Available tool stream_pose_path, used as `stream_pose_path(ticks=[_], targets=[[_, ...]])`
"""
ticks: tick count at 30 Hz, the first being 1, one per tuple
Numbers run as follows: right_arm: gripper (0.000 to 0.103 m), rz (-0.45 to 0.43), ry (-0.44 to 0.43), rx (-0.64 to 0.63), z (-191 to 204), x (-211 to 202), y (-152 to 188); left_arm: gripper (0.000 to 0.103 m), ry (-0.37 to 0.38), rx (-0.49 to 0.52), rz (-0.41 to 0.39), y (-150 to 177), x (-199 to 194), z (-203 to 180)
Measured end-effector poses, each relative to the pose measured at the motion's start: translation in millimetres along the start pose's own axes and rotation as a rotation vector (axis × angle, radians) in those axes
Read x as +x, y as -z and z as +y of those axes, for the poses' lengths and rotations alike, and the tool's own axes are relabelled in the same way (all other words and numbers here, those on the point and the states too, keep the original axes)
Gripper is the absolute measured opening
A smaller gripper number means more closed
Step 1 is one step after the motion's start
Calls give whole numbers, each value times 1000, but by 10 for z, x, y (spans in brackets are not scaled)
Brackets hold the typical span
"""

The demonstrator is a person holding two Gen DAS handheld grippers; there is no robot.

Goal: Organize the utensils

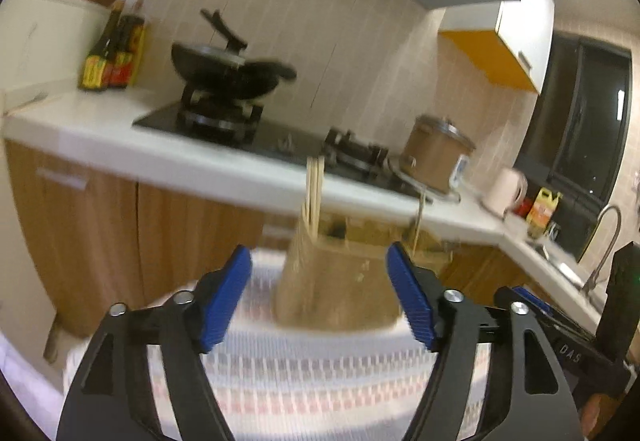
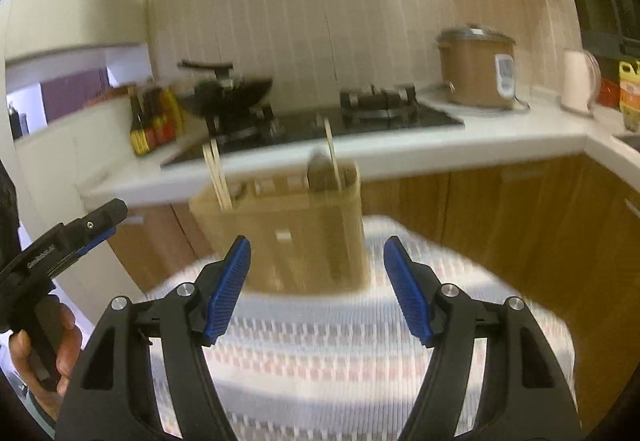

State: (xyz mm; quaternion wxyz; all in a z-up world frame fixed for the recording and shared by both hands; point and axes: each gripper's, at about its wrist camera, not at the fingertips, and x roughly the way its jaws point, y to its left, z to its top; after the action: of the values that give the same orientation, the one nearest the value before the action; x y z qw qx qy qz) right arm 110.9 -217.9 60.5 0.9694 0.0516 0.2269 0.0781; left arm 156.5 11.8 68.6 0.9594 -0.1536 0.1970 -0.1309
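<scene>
A tan utensil holder point(image 1: 340, 281) point(image 2: 288, 225) stands on a table under a white patterned cloth point(image 1: 320, 381) point(image 2: 340, 353). Pale chopsticks point(image 1: 314, 193) point(image 2: 216, 177) stick up from its left compartment. In the right wrist view a single stick point(image 2: 332, 157) and a dark utensil head point(image 2: 320, 171) rise from its right side. My left gripper point(image 1: 319, 257) is open just in front of the holder, holding nothing. My right gripper point(image 2: 318, 245) is open too, empty, a little short of the holder. Both views are blurred.
Behind the table runs a white counter point(image 1: 120, 145) with a gas hob point(image 2: 320, 121), a black wok point(image 1: 232, 73), sauce bottles point(image 1: 112, 57), a brown rice cooker point(image 2: 476, 73) and a white kettle point(image 2: 578, 81). A tap point(image 1: 604, 241) stands far right. A hand point(image 2: 64, 341) holds the left gripper's handle.
</scene>
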Motion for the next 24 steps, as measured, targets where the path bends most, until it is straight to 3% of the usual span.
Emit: stream_pose_path(ticks=[3,6,10,15,24], targets=[[68,-15,52,-10,-1,-38,231,77,-70,51,-14,360,-61,-123],[70,-76,128,-49,22,-56,437,82,-139,127,-53,572,-82,-235],[72,-120,165,-68,3,-54,545,91,-231,201,-129,816,-101,-308],[79,-150,205,-93,8,-69,566,94,-297,245,-163,845,-111,-339],[84,-144,231,-108,19,-33,532,95,-319,270,-120,857,-11,-341]])
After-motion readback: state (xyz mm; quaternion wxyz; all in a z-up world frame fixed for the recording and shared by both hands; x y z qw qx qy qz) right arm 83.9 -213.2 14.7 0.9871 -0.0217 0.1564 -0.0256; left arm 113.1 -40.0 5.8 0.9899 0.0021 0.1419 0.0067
